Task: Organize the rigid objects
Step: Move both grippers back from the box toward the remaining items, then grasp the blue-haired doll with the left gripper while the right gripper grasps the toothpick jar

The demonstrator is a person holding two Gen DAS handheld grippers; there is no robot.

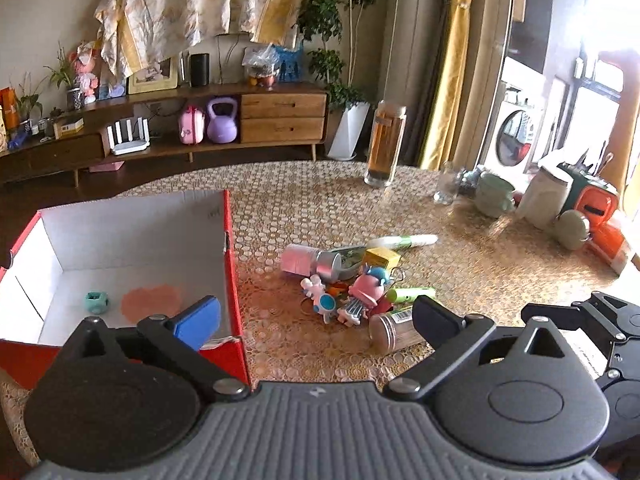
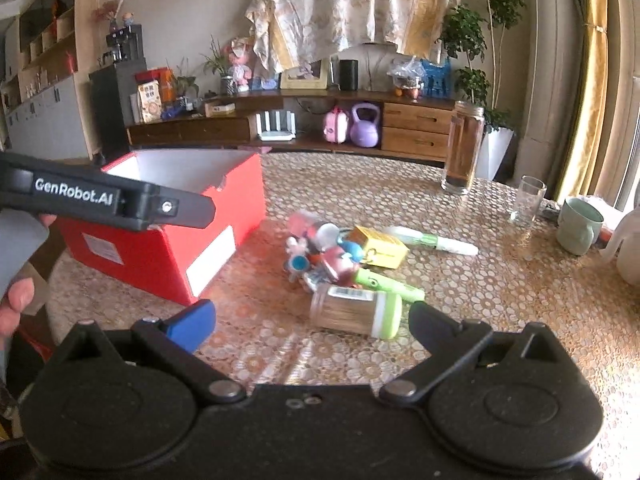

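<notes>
Only a teal toy [image 1: 96,302] lay in the red box [image 1: 234,264]; the toy pile [image 1: 352,280] remained on the table, and both the left gripper [image 1: 316,316] and right gripper [image 2: 312,322] gaped wide, holding nothing.

White lettering reading "GenRobot.AI" runs along the black side of the left gripper [image 2: 192,210], seen from the right wrist camera. A barcode label sits on the clear jar [image 2: 352,312] lying on the tabletop [image 2: 500,300], its digits too small to read. White labels on the red box [image 2: 168,252] are illegible.
</notes>
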